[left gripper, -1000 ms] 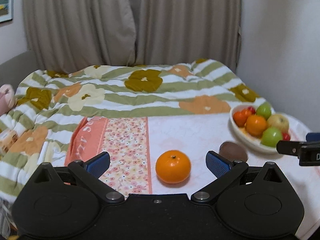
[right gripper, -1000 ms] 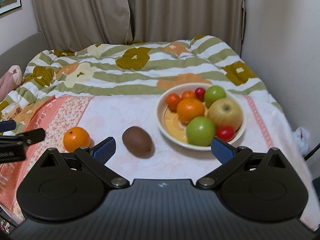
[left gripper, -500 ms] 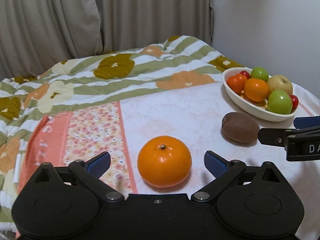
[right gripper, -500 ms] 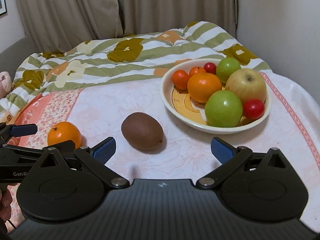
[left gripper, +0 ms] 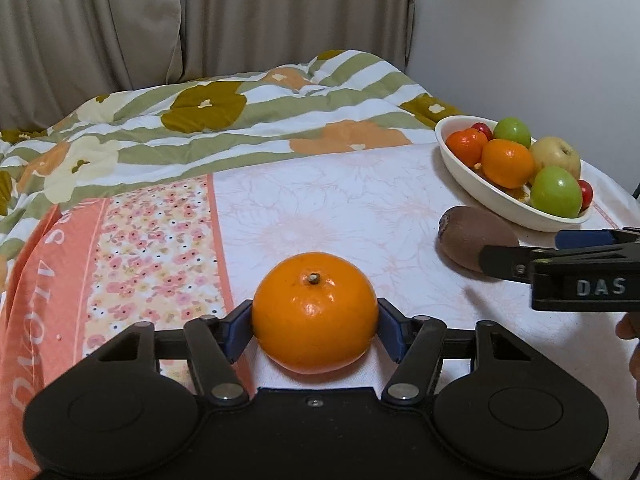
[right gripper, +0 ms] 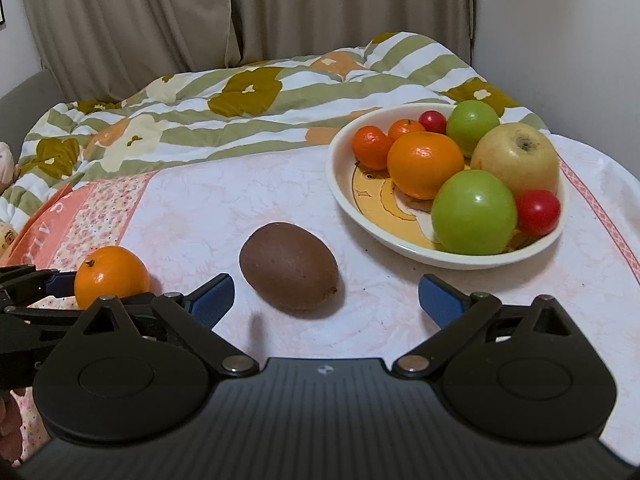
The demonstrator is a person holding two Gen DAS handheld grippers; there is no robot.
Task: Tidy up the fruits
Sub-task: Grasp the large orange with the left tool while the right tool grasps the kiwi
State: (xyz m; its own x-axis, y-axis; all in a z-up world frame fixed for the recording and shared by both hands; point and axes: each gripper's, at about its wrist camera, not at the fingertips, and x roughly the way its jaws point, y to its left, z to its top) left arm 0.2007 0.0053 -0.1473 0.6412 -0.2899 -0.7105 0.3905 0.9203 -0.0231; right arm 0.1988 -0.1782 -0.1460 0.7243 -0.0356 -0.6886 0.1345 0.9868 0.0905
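A loose orange (left gripper: pixel 315 312) rests on the pale floral cloth, and my left gripper (left gripper: pixel 315 314) is closing on it, blue pads (left gripper: pixel 240 326) touching both of its sides. The same orange (right gripper: pixel 110 276) shows at the left of the right wrist view. A brown kiwi (right gripper: pixel 288 272) lies to its right, just ahead of my right gripper (right gripper: pixel 326 286), which stands open around nothing. The kiwi sits nearer the left fingertip (right gripper: pixel 214 294). The white bowl (right gripper: pixel 340 184) beyond the kiwi holds oranges, green apples, a yellow apple and small red fruits.
A striped floral quilt (left gripper: pixel 240 120) lies bunched across the back, with beige curtains behind it and a white wall on the right. The cloth-covered table (right gripper: pixel 600 208) curves away close beyond the bowl. A person's hand (left gripper: pixel 632 344) holds the right gripper.
Both grippers have come down and closer to the fruit. The left jaws have closed from wide open onto the orange. The right jaws stay open.
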